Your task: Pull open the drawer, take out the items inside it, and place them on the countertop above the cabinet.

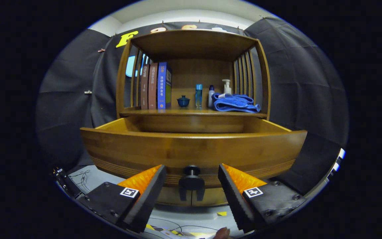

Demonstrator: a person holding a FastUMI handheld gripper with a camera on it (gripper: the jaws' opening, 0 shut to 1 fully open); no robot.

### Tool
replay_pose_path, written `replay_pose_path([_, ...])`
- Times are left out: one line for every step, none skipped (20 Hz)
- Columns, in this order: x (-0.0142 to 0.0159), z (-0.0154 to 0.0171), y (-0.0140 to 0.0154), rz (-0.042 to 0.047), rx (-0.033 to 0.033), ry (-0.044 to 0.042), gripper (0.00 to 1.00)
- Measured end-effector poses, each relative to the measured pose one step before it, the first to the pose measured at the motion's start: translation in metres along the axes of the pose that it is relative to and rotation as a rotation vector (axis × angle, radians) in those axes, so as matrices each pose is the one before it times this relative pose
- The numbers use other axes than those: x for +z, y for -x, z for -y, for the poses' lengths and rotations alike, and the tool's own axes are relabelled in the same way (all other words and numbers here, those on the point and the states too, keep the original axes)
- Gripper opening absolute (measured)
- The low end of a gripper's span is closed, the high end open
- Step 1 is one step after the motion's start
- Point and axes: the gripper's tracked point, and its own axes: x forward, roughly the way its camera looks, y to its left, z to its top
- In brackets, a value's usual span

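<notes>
The wooden drawer (pixel 191 151) stands pulled out from the cabinet, its curved front just beyond my fingers. Its inside is hidden behind the front panel, so I cannot tell what lies in it. A black knob (pixel 191 171) sits low on the drawer front, between my two fingertips and slightly ahead of them. My gripper (pixel 191 174) is open, its orange-and-black fingers (pixel 144 186) on either side of the knob without touching it. Above the drawer runs the countertop (pixel 191 113) of the cabinet.
On the countertop stand three books (pixel 155 86) at the left, a small blue lidded pot (pixel 183 101), a blue bottle (pixel 199 95), two more bottles and a folded blue towel (pixel 234 103). Slatted sides and a shelf roof (pixel 191 41) enclose it. Cables lie on the floor at the lower left.
</notes>
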Motion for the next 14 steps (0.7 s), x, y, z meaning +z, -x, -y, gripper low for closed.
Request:
replay_pose_path([0.01168, 0.00377, 0.00595, 0.01894, -0.00275, 0.00294, 1.00])
replay_pose_path([0.01267, 0.00455, 0.00356, 0.00623, -0.00519, -0.00446, 0.99])
replay_pose_path([0.01376, 0.00251, 0.00265, 0.00912, 0.00541, -0.01583, 0.99])
replay_pose_path([0.01809, 0.00238, 0.00100, 0.00522, 0.00183, -0.03249, 0.99])
replay_pose_path([0.01322, 0.00577, -0.00229, -0.01474, -0.01635, -0.03379, 0.99])
replay_pose_path([0.01340, 0.00646, -0.00234, -0.01470, -0.00969, -0.03619, 0.99])
replay_pose_path([0.01593, 0.00271, -0.00232, -0.01330, 0.00526, -0.03816, 0.99])
replay_pose_path([0.01424, 0.00378, -0.00451, -0.01102, -0.00479, -0.03580, 0.99])
replay_pose_path([0.01014, 0.00500, -0.00630, -0.03046, -0.00567, -0.02353, 0.99])
replay_pose_path([0.00477, 0.00221, -0.00515, -0.03723, 0.00158, -0.02215, 0.99])
replay_pose_path([0.00293, -0.00222, -0.00625, -0.04788, 0.02131, -0.02179, 0.99])
replay_pose_path([0.00253, -0.00230, -0.00793, -0.05042, 0.02277, -0.02809, 0.99])
replay_pose_path([-0.00066, -0.00042, -0.00948, -0.06117, 0.01030, -0.02803, 0.99])
replay_pose_path([-0.00137, 0.00321, -0.00894, -0.06582, -0.00181, -0.02864, 0.99])
